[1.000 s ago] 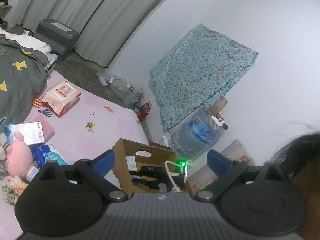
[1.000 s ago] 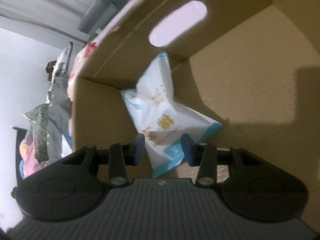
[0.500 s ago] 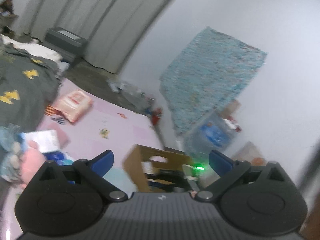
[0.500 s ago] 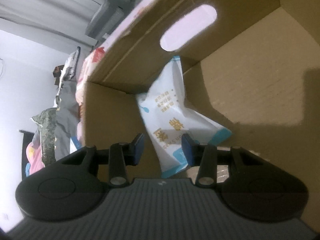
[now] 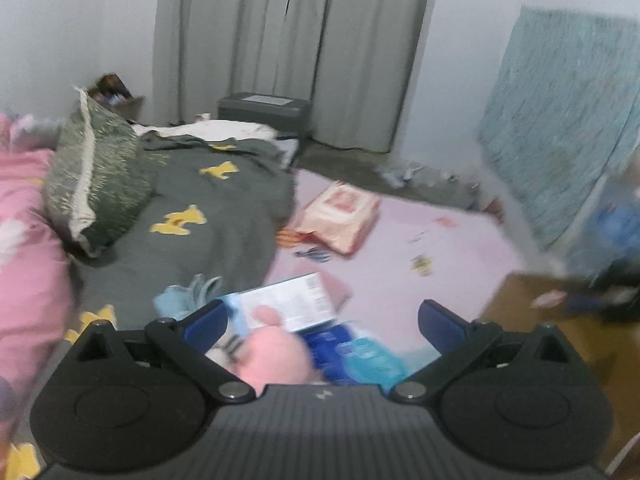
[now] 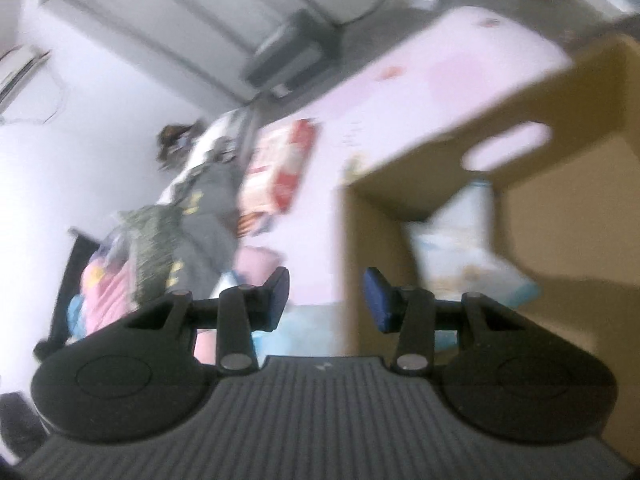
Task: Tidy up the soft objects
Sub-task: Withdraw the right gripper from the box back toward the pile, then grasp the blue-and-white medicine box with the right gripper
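My left gripper (image 5: 322, 322) is open wide above a pile on the pink mat (image 5: 448, 240). A pink plush toy (image 5: 276, 356) lies between its fingers without touching the pads. Behind the plush sits a white printed box (image 5: 288, 304), and a blue pack (image 5: 356, 356) is beside it. My right gripper (image 6: 326, 300) stands open and empty over the left rim of the cardboard box (image 6: 560, 220). A white and blue soft pack (image 6: 460, 248) leans in the box's far corner. The same cardboard box (image 5: 540, 320) shows blurred at the right of the left wrist view.
A red and pink wipes pack (image 5: 340, 212) lies further out on the mat. A grey blanket with yellow shapes (image 5: 208, 208) and a green pillow (image 5: 96, 168) cover the bed on the left. Grey curtains (image 5: 292, 40) and a dark unit (image 5: 264, 112) stand at the back.
My right gripper has lifted out of the box and left the white and blue pack inside. My left gripper has swung left and dipped over the pile with the pink plush.
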